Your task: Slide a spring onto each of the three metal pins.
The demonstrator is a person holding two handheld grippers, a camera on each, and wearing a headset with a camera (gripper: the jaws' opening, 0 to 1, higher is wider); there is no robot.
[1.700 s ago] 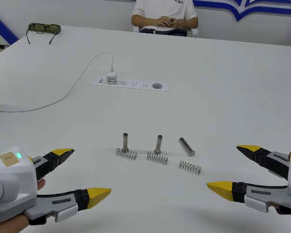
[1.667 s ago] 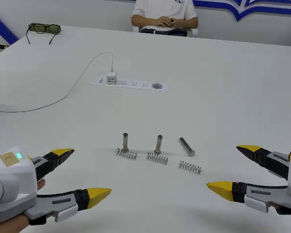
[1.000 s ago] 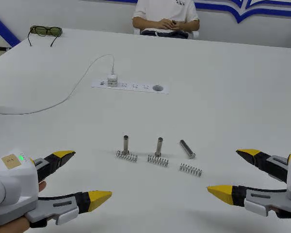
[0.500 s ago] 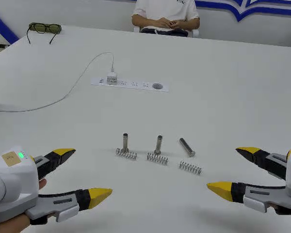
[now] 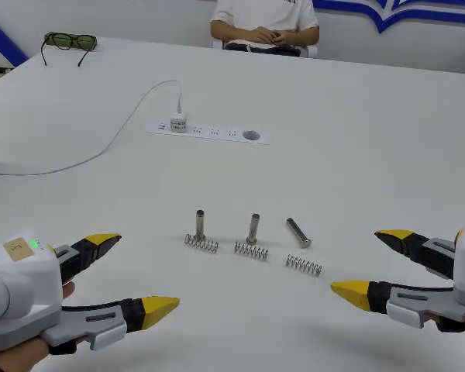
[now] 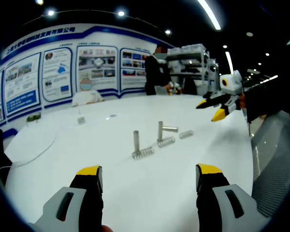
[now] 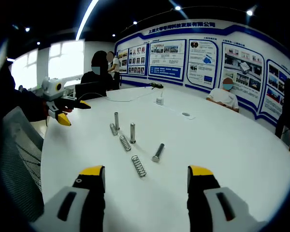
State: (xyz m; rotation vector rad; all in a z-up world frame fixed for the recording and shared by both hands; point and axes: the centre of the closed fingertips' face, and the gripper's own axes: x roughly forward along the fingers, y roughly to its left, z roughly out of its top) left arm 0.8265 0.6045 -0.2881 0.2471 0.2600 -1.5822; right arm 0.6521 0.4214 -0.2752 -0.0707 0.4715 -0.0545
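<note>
Three metal pins sit mid-table. The left pin [image 5: 200,224] and middle pin [image 5: 253,229] stand upright; the right pin [image 5: 297,232] lies on its side. A spring lies in front of each: left spring [image 5: 201,244], middle spring [image 5: 251,250], right spring [image 5: 304,266]. My left gripper [image 5: 132,273] hovers open at the near left, well short of them. At the near right my right gripper [image 5: 370,263] is open too, nothing held. The left gripper view shows the pins [image 6: 136,142] and a spring [image 6: 143,153] ahead of its own open gripper [image 6: 147,174]; the right gripper view shows a spring [image 7: 138,165] before the open gripper [image 7: 146,175].
A white power strip [image 5: 209,132] with a charger and cable [image 5: 116,138] lies farther back. Dark glasses [image 5: 68,40] rest at the far left corner. A person [image 5: 265,23] sits at the far edge with hands clasped.
The grippers have barely moved and stay open. The head camera bobbed slightly; pins and springs lie as before.
</note>
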